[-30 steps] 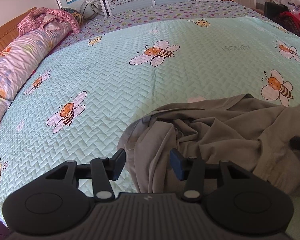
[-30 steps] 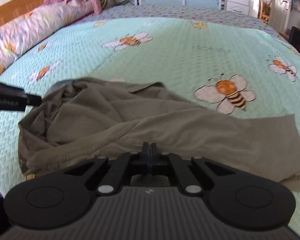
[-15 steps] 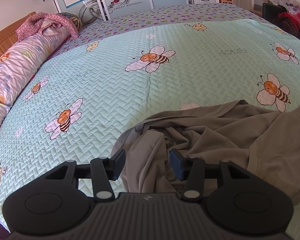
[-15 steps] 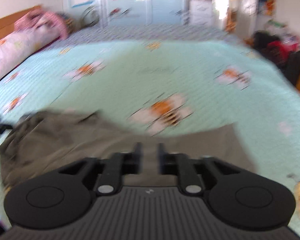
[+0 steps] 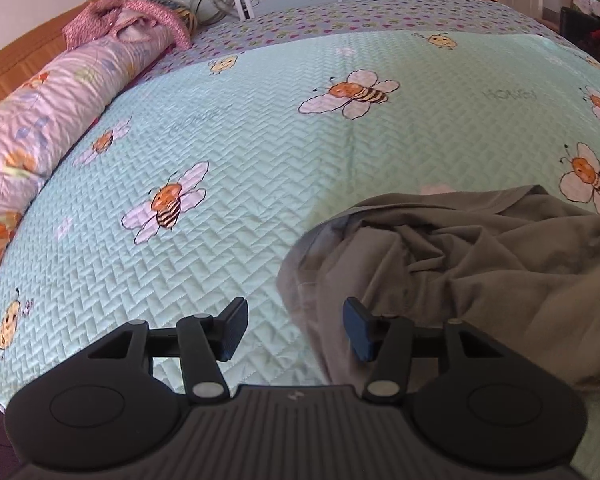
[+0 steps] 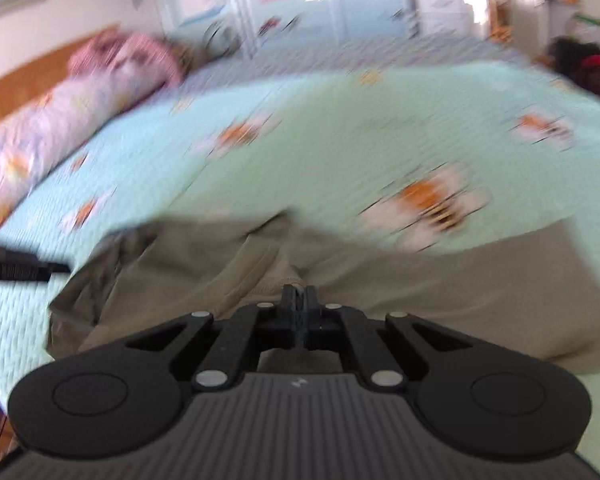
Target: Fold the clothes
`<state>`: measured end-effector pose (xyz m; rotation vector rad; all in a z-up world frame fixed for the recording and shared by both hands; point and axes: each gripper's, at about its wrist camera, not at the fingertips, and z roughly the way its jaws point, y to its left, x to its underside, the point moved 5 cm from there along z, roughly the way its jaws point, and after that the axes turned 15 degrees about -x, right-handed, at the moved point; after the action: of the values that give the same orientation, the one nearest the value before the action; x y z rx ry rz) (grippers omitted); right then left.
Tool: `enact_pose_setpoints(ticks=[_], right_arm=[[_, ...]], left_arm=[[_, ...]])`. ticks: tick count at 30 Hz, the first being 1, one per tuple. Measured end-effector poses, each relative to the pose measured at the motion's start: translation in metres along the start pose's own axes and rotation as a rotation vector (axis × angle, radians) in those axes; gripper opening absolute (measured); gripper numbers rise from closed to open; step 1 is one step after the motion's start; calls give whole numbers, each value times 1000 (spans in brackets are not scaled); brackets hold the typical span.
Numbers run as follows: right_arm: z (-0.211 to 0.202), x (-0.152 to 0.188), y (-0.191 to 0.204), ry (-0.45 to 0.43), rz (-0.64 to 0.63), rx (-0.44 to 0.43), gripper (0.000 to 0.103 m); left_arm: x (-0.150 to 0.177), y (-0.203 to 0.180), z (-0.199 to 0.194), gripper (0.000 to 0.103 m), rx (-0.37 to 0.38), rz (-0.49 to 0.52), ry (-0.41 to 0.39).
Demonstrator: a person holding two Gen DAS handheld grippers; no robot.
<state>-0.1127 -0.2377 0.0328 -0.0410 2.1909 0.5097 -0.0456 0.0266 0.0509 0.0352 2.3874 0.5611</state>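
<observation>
a: how far along?
b: barely. the olive garment (image 5: pixel 480 264) lies crumpled at the near edge of the bee quilt (image 5: pixel 300 152).
a: grippers?
b: left gripper (image 5: pixel 296 328) opening over its edge; right gripper (image 6: pixel 299 300) pinching a hem.

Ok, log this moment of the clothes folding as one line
stage: grasping | left gripper: opening, jaws straddle edge of olive garment, not gripping | right gripper: shut on garment hem | garment: crumpled on bee-print bedspread
</observation>
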Motion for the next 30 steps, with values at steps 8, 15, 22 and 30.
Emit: enact_pose_setpoints(ticks=[8,15,22,30], right_arm=[[-74,18,-81,83,83,128,3],[-89,50,-95,108,173,150,11],[-100,34,-97,-15,184,81,18],[-87,35,-99,-1,223,25,18]], left_arm=[[-12,-13,0,56,109,-55,-28],[-60,-48,-4,56,138,72,-179],[-74,-104,48,57,198,406,-271],[-62,-107,80,57,306,488,-232]])
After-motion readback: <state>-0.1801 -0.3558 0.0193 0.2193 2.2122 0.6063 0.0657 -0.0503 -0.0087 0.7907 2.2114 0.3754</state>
